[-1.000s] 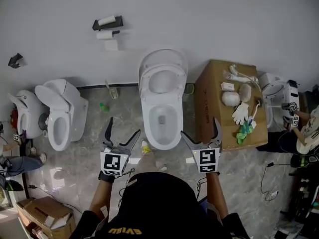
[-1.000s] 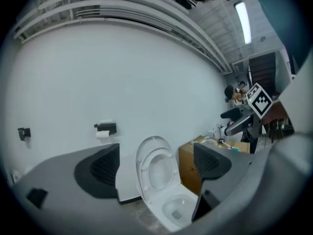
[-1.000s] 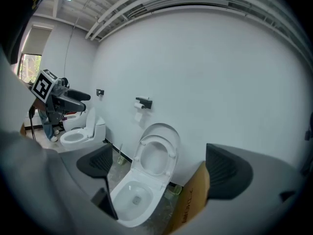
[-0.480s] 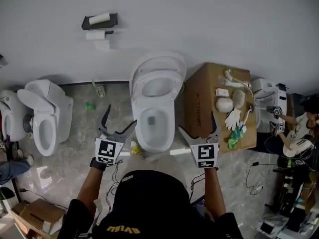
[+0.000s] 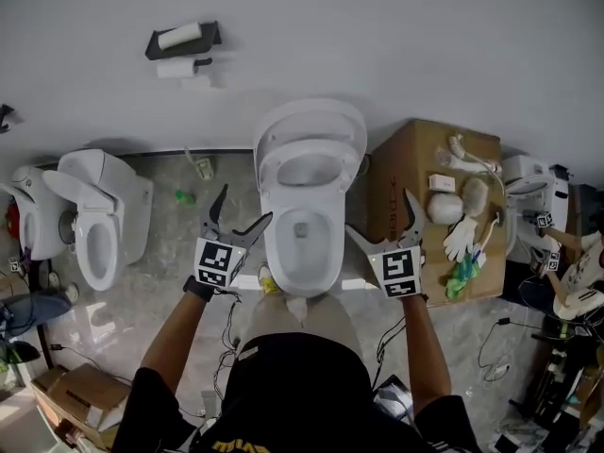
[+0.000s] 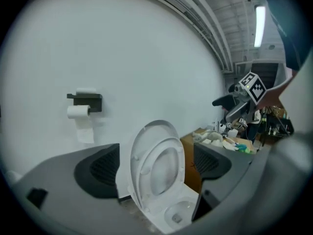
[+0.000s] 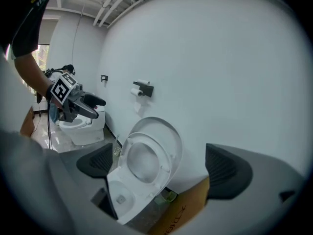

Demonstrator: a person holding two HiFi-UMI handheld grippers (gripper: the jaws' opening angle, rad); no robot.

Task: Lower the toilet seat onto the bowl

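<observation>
A white toilet [image 5: 304, 243] stands against the wall in front of me. Its seat [image 5: 307, 170] and lid [image 5: 316, 121] are both raised and lean back on the wall; the seat [image 6: 159, 168] [image 7: 142, 163] shows in both gripper views. My left gripper [image 5: 238, 223] hangs open at the bowl's left side, clear of it. Open too, my right gripper [image 5: 379, 229] hovers at the bowl's right side. Nothing is between either pair of fingers.
A cardboard box [image 5: 406, 173] with gloves and small items on top stands right of the toilet. Two more toilets [image 5: 94, 220] stand at the left. A paper holder [image 5: 181, 41] hangs on the wall. A person [image 5: 576, 281] sits at far right; cables lie on the floor.
Both grippers have moved forward and closer to the bowl's sides. The seat and lid have stayed raised.
</observation>
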